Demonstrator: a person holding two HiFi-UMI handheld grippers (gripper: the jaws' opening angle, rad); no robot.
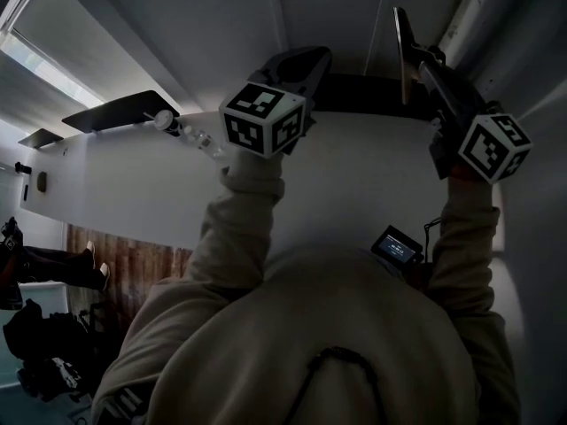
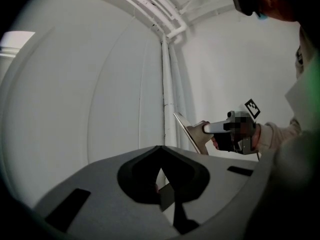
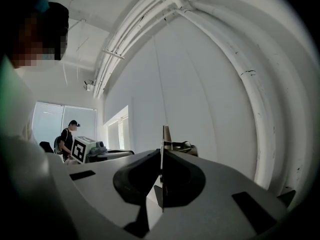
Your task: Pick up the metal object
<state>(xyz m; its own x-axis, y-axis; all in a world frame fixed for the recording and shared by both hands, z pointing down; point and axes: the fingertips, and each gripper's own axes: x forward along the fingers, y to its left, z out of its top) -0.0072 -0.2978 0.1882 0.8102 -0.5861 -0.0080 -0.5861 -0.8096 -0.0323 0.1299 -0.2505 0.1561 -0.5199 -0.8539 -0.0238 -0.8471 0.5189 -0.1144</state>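
Observation:
The metal object is a thin flat plate, held up in the air by my right gripper, whose jaws are shut on it. In the right gripper view the plate stands edge-on, straight up out of the closed jaws. From the left gripper view the same plate shows at the right, tilted, with the right gripper's fingers clamped on its lower part. My left gripper is raised beside it, to the left and apart from the plate. Its jaws meet at the tips and I see nothing held.
White pipes run along the ceiling and down the wall. A person stands far back by bright windows. Dark shelf-like slabs sit at the left of the head view. A small device hangs at the wearer's chest.

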